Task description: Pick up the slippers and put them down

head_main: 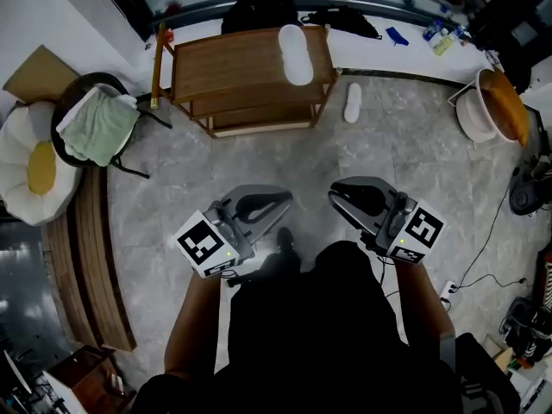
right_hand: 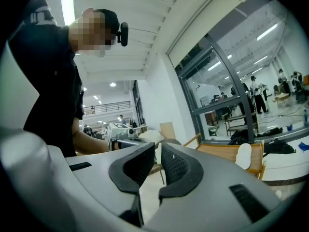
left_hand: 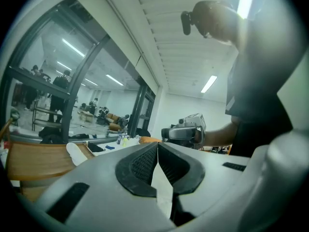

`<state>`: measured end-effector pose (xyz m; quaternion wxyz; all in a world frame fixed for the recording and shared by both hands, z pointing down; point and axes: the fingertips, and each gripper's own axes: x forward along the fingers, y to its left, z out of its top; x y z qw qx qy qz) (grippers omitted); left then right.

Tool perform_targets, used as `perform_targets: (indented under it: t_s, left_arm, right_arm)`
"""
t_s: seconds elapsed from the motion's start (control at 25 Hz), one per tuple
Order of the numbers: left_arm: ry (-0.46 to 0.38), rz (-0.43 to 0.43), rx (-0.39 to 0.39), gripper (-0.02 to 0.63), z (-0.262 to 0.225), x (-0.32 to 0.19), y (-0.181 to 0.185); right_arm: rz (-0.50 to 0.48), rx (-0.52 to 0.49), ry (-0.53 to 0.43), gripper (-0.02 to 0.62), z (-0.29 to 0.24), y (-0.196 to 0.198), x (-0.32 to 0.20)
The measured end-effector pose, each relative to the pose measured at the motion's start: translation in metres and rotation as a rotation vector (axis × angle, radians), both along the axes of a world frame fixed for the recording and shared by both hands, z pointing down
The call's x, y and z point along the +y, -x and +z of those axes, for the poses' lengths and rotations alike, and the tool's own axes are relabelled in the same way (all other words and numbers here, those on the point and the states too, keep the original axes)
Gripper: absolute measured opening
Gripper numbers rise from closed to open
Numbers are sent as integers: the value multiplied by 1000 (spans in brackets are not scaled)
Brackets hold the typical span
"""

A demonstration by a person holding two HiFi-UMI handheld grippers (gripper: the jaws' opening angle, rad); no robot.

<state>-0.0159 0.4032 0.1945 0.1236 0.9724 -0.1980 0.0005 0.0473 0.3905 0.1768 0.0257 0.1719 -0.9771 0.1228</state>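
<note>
- The left tongs (head_main: 283, 197) are pressed together, their pad tips touching, with nothing between them.
- The right tongs (head_main: 336, 193) stand a narrow gap apart, and nothing is in the gap.
- The person holds both level and side by side over the grey floor (head_main: 405, 145), with the tips angled toward each other.
- One white slipper (head_main: 297, 54) lies on the top board of the wooden shelf (head_main: 233, 63), near its right end and well apart from both tongs.
- The second white slipper (head_main: 352, 103) lies on the floor just beside the shelf's right leg.
- A dark chair (head_main: 82, 83) draped with a green cloth (head_main: 102, 128) stands left of the shelf.
</note>
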Motion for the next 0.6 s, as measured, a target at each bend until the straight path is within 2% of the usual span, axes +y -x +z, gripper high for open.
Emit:
perform_targets:
  t_s: [0.32, 0.6]
  left_arm:
    - [-5, 10, -6, 12, 3, -67, -12]
    - [4, -51, -53, 12, 16, -154, -24]
  right_arm:
    - [10, -17, 9, 52, 4, -8, -65]
    - [-37, -88, 22, 52, 11, -23, -154]
